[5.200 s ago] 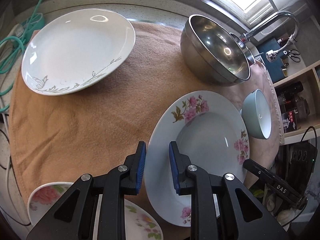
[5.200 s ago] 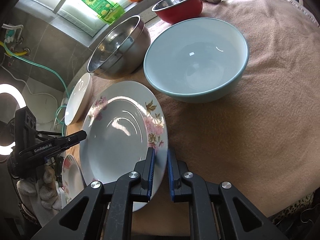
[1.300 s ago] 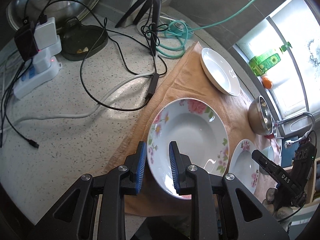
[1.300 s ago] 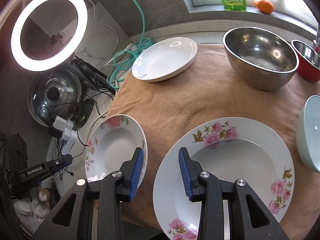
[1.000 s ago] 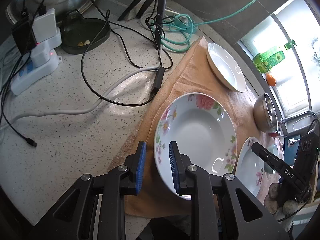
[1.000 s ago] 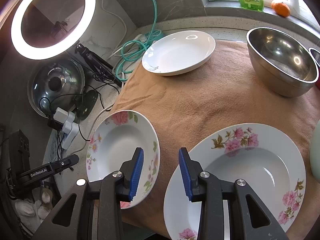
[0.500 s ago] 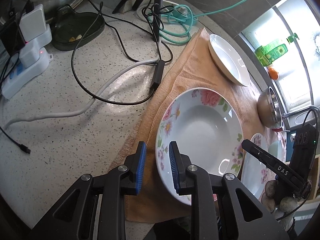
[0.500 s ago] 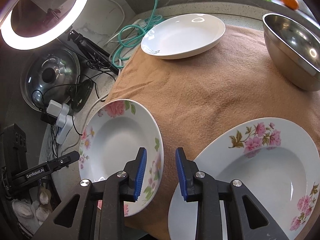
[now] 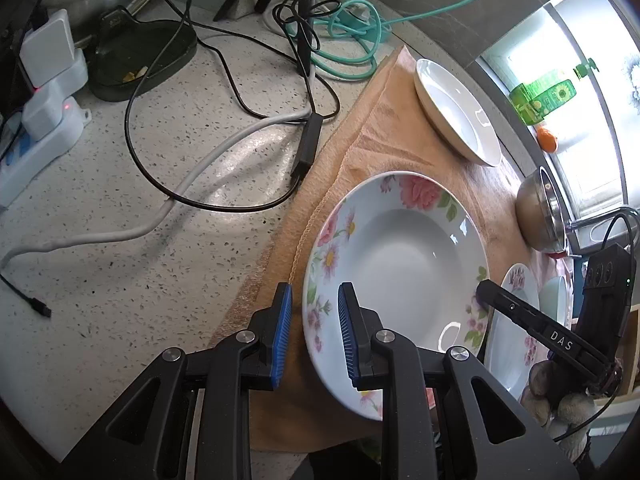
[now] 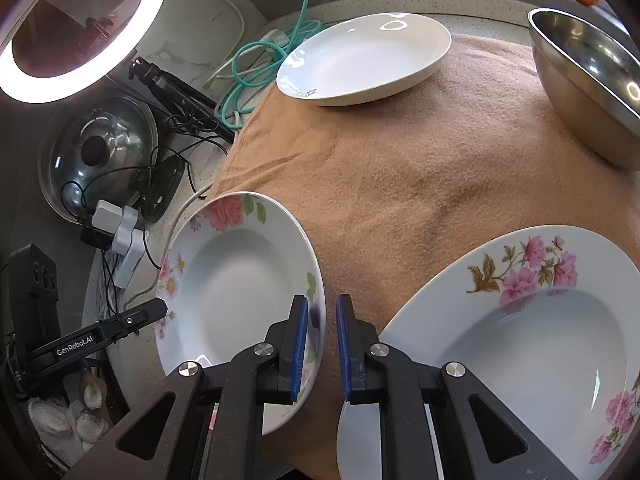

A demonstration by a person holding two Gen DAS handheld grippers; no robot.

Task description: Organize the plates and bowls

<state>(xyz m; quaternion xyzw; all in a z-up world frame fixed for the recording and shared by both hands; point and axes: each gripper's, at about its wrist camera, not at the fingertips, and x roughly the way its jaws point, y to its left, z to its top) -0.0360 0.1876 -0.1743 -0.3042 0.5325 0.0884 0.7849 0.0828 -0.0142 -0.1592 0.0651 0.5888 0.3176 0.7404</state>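
The small floral plate point(image 10: 240, 280) sits on the brown towel point(image 10: 420, 168). Our right gripper point(image 10: 319, 340) is closing on its rim; our left gripper point(image 9: 314, 332) straddles the opposite rim, seemingly not pressing. Glazed, stiff, breakable: we should hold rims only.

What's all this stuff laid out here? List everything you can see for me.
Small floral plate: one, white with pink flowers, cloth's left edge, between both grippers.
Large floral plate: one, white with pink flowers, near right.
Plain plate: one, white, far end of cloth.
Steel bowl: one, silver, far right.
Cloth: one, tan, under the dishes.
Ring light: one, glowing white, upper left.
Pot lid: one, glass and steel, left counter.
Cables: several, black, grey and teal, on the counter.
Left gripper: black, blue pads, around the small plate's rim.
Right gripper: same, jaws closing on that plate's opposite rim.
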